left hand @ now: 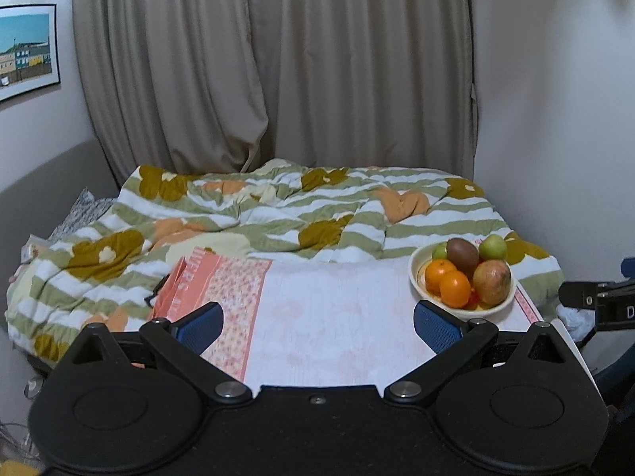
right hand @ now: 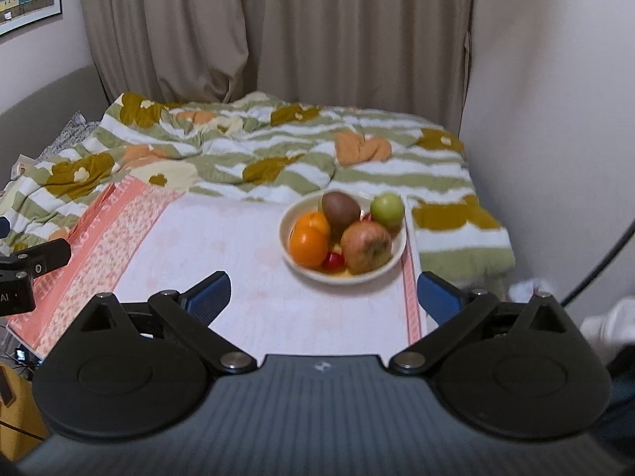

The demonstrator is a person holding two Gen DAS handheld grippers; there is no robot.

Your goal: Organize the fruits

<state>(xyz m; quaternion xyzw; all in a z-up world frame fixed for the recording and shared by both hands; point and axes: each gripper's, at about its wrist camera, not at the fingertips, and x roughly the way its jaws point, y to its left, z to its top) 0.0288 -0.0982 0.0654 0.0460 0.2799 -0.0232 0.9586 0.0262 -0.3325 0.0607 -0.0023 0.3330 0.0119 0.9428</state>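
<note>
fruits [right hand: 341,234] heaped in bowl [right hand: 397,256] on cloth-covered bench [right hand: 254,277] | left tongs [left hand: 317,327], right tongs [right hand: 323,297] both spread apart, empty, short of bowl | stage: fits sorted or unsorted

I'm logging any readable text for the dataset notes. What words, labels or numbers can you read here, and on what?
"D": white letter on the black device at the right edge of the left wrist view, cut off.
"AI": white letters on the black device at the left edge of the right wrist view, cut off.
Cloth: white lettering along the orange border, too distorted to read.
Poster: no readable text.
</note>
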